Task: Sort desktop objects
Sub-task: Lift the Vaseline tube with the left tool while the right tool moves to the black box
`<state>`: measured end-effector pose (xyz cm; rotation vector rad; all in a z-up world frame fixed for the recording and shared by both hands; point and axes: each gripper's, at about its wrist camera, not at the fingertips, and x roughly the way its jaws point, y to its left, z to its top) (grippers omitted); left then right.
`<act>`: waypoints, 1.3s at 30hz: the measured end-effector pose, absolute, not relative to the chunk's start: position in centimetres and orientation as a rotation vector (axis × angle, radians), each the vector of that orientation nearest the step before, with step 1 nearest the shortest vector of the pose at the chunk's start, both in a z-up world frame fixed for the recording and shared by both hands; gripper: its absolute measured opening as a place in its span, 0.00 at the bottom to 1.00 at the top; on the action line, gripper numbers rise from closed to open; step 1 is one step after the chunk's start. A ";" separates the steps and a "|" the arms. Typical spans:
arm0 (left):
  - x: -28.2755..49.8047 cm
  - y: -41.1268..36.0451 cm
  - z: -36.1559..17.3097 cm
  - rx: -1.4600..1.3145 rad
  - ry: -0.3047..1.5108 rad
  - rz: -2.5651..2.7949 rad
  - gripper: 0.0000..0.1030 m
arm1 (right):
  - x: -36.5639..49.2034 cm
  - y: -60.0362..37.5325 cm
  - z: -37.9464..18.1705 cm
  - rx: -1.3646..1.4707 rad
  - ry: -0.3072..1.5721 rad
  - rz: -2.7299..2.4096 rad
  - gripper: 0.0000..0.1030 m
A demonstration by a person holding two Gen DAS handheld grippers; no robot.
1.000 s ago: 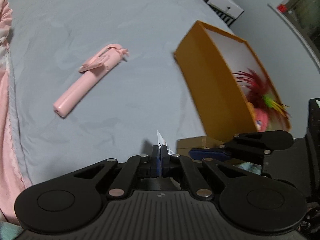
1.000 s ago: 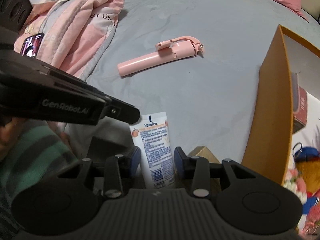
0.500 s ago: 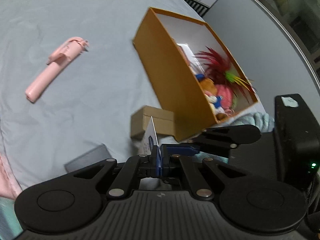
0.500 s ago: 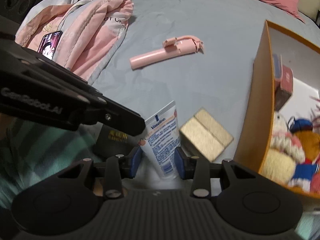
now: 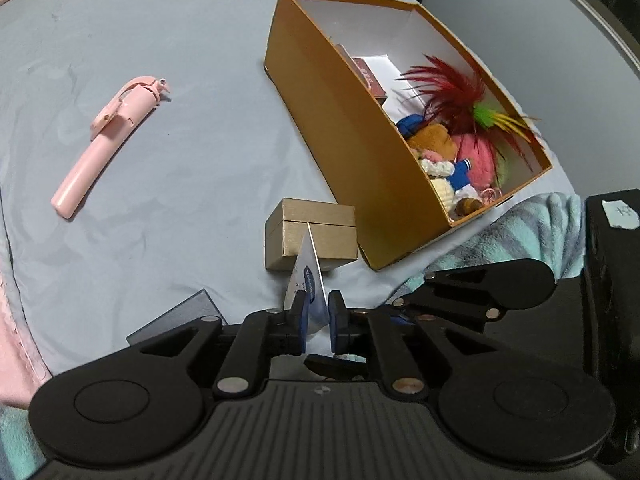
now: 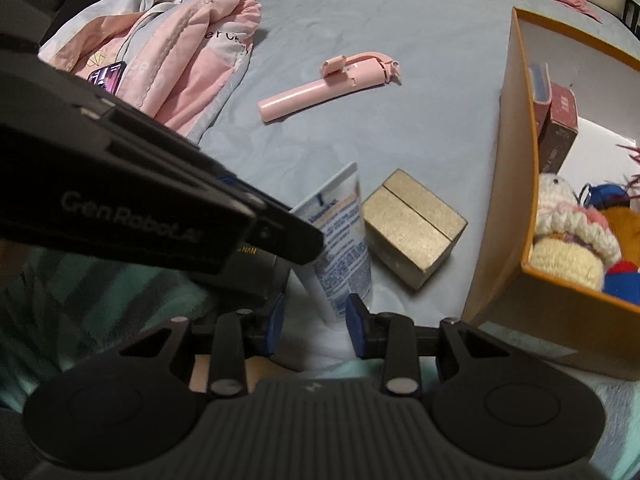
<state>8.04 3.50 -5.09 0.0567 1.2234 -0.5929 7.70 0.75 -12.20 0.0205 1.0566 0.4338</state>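
My left gripper point(image 5: 316, 322) was pinched shut on the flat end of the white squeezy cream tube point(image 5: 310, 280) a second ago. Now it has opened a little, with the tube loose in the thin gap. My right gripper point(image 6: 316, 326) is wide around the tube's bottom end. The tube stands up just in front of the open orange cardboard box point(image 5: 340, 136). I think it goes in there next.

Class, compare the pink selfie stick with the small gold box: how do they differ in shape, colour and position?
The selfie stick is long and slim; the gold box is squat and blocky. The stick is pale pink, the box metallic gold. The stick lies alone, far from the orange box; the gold box sits beside it. Both rest on the grey sheet.
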 end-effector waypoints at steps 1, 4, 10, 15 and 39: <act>8.1 3.2 -5.2 0.071 1.229 -0.587 0.11 | 7.6 0.6 -12.2 0.023 1.057 0.431 0.35; 8.5 2.4 -5.7 0.118 1.258 -0.586 0.15 | 7.3 0.2 -12.3 0.026 1.060 0.418 0.35; 10.0 1.4 -6.3 0.160 1.264 -0.548 0.24 | 6.6 -0.7 -12.3 0.043 1.058 0.387 0.35; 9.4 1.7 -6.5 0.155 1.248 -0.532 0.15 | 6.6 -1.3 -12.3 0.073 1.059 0.352 0.35; 7.4 14.6 -2.5 -0.029 1.077 -0.197 0.14 | 12.7 3.2 -18.3 0.446 1.296 0.447 0.54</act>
